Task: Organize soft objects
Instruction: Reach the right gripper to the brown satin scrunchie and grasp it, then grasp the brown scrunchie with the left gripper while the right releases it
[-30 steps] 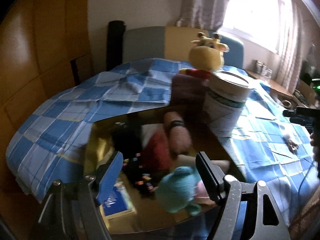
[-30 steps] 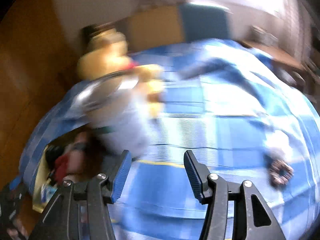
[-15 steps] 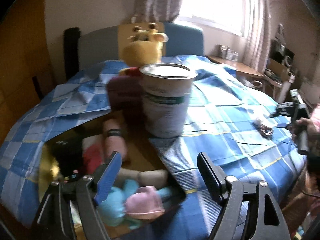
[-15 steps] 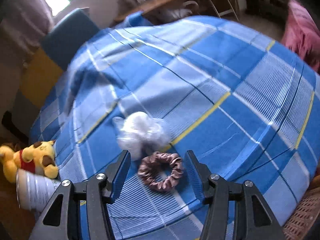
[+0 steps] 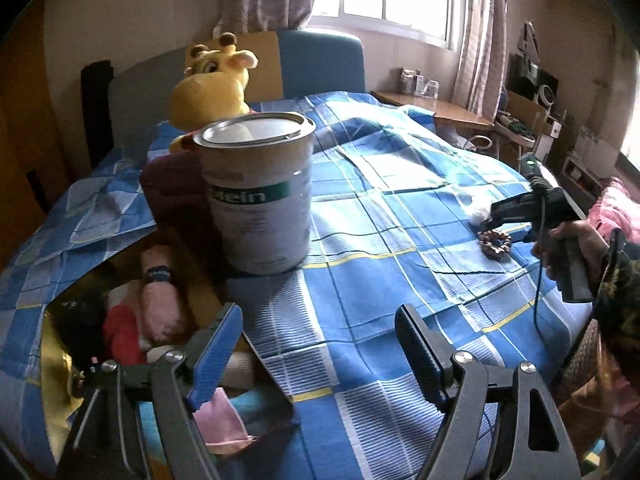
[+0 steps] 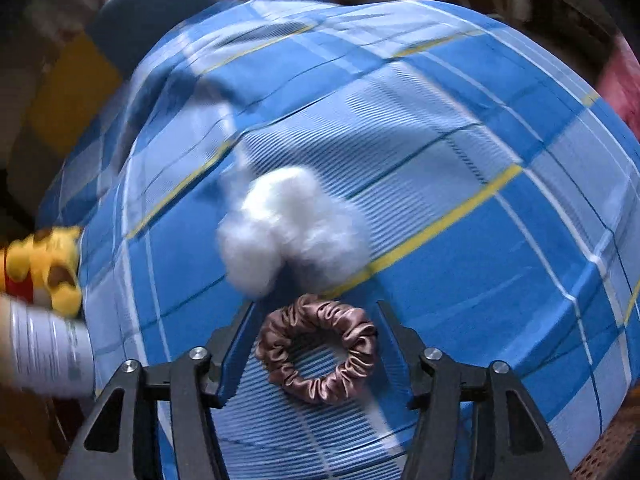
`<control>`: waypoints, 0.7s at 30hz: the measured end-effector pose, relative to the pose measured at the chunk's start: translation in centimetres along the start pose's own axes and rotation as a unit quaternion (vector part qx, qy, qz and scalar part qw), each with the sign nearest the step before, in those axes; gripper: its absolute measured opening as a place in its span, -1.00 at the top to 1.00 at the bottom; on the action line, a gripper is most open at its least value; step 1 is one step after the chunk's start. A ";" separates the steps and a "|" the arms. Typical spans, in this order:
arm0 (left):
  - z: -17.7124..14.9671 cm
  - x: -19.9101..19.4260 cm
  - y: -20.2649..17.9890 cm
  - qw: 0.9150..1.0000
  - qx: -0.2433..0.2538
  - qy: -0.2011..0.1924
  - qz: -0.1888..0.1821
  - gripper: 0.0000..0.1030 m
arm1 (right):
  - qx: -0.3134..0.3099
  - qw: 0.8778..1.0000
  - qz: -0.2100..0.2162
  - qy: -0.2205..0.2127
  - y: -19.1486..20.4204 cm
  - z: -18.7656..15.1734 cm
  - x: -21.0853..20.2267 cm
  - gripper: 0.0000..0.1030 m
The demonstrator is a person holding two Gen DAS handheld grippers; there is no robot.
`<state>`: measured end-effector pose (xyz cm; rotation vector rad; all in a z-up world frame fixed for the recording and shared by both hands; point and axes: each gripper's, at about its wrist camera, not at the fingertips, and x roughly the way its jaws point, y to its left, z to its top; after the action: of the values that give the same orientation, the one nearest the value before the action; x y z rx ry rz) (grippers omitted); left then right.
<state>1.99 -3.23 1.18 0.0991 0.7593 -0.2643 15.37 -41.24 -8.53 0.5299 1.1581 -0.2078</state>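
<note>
A shiny, dusty-pink satin scrunchie [image 6: 317, 350], a gathered ring of wrinkled fabric, lies flat on the blue checked bedspread [image 6: 460, 160] at the near right of the bed. The right gripper [image 6: 316, 336] straddles it, jaws opening, pads not pressing it. Touching its far edge sits a fluffy white cotton tuft [image 6: 288, 228]. The left gripper [image 5: 318, 344] hangs released, holding nothing, near a tall grey tin can [image 5: 258, 196].

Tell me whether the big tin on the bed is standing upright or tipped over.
Upright. The tin stands on its base on the blue checked bedspread, its round rim on top and level, its label band running straight across.
</note>
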 end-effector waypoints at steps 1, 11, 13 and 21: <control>0.0 0.2 -0.2 1.000 0.001 0.002 -0.001 -0.54 | -0.022 1.000 -0.009 0.010 0.8 -0.4 0.4 -0.20; -0.4 1.6 -1.2 1.000 0.008 0.025 -0.014 -0.54 | -0.154 0.985 -0.078 0.011 5.2 -3.1 0.9 0.66; -0.4 1.9 -1.4 0.999 0.008 0.029 -0.016 -0.54 | -0.152 0.987 -0.038 0.021 5.4 -3.4 0.5 0.77; -0.6 4.0 -2.8 0.998 0.009 0.057 -0.025 -0.54 | -0.281 0.944 0.125 0.119 11.7 -7.8 1.5 0.69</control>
<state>3.58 -6.58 -2.00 0.1133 0.8743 -0.3151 14.55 -27.16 -8.83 0.1885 1.3022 0.4105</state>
